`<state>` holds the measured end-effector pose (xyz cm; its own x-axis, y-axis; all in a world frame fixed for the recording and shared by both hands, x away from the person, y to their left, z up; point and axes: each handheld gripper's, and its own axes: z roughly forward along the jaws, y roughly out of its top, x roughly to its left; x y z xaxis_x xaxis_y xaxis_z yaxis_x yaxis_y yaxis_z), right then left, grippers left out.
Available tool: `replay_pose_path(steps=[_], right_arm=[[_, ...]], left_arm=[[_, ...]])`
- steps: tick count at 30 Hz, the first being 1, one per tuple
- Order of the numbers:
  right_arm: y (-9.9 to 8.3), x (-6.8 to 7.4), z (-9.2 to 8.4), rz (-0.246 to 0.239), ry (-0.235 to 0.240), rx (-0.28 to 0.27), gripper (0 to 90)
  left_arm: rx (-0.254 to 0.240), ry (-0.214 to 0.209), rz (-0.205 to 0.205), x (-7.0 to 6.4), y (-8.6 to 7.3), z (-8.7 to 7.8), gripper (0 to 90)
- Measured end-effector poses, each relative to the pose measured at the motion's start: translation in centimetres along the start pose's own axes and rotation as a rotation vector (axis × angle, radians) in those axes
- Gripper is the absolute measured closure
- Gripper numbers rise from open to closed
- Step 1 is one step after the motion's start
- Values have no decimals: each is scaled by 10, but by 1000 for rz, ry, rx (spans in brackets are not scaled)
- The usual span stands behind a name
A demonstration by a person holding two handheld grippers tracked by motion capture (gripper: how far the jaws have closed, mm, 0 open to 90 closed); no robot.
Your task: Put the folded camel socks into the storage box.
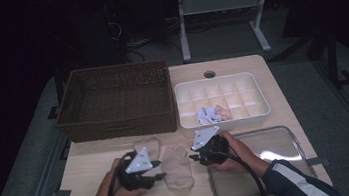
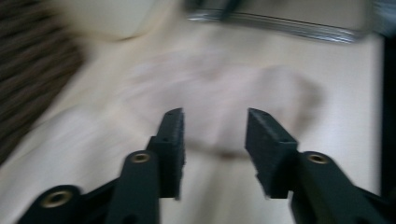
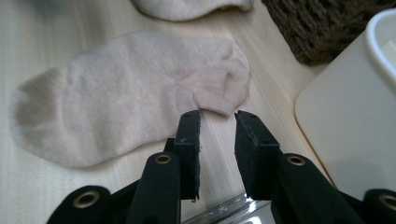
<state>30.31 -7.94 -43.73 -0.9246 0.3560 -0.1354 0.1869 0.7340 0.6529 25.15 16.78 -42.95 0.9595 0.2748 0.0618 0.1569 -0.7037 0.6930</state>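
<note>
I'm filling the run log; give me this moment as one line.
left gripper: open over sock | right gripper: open at sock's cuff, nothing held | second sock: by basket | table

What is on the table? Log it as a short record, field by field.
work: flat beige sock lies between the two grippers
second sock: by the wicker basket
white divider box: holds rolled socks in its front cells
clear tray: at the front right
left gripper: open, nothing between the jaws
right gripper: open, at the sock's cuff, not gripping it
</note>
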Motion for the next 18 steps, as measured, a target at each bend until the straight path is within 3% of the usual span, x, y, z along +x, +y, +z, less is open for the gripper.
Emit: replay_pose_path(steps=[4,9,12,18], right_arm=[[-2,0,5,18,2,14,684],[-2,-1,7,22,11,17,675],[-2,-1,6,19,9,16,673],[-2,0,7,16,15,17,670]], left_arm=[[32,-88,60,-22,11,23,420],[91,-70,74,-26,9,43,390],[76,-74,37,-23,7,46,430],[67,-75,21,-18,5,44,580]])
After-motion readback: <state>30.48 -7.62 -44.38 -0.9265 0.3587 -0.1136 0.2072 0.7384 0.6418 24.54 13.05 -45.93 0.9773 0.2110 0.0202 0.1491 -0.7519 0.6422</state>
